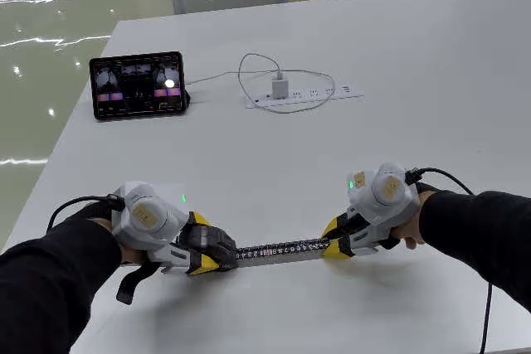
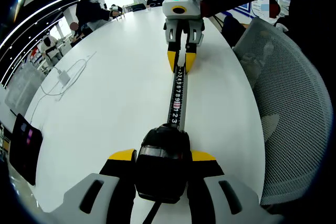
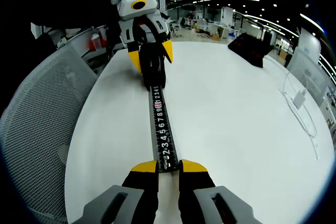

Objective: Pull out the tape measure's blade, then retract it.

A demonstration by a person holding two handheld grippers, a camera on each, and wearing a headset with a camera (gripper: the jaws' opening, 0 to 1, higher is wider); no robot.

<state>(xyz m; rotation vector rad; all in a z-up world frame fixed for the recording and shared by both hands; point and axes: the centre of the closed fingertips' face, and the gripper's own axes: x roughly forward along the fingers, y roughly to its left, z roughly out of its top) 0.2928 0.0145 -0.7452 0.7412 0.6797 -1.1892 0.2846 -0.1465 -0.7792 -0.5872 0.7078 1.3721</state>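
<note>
One tape measure, head view: its case (image 1: 217, 244) sat clamped in the left claw (image 1: 206, 254), on the tabletop (image 1: 249, 172).
Left gripper view, handling: the case looked compact and rigid, best gripped across its sides.
Right gripper view, one blade (image 3: 160, 129): thin, probably springy steel with its tip pinched in the right claw (image 3: 168, 167), stretching ahead to the left claw.
</note>
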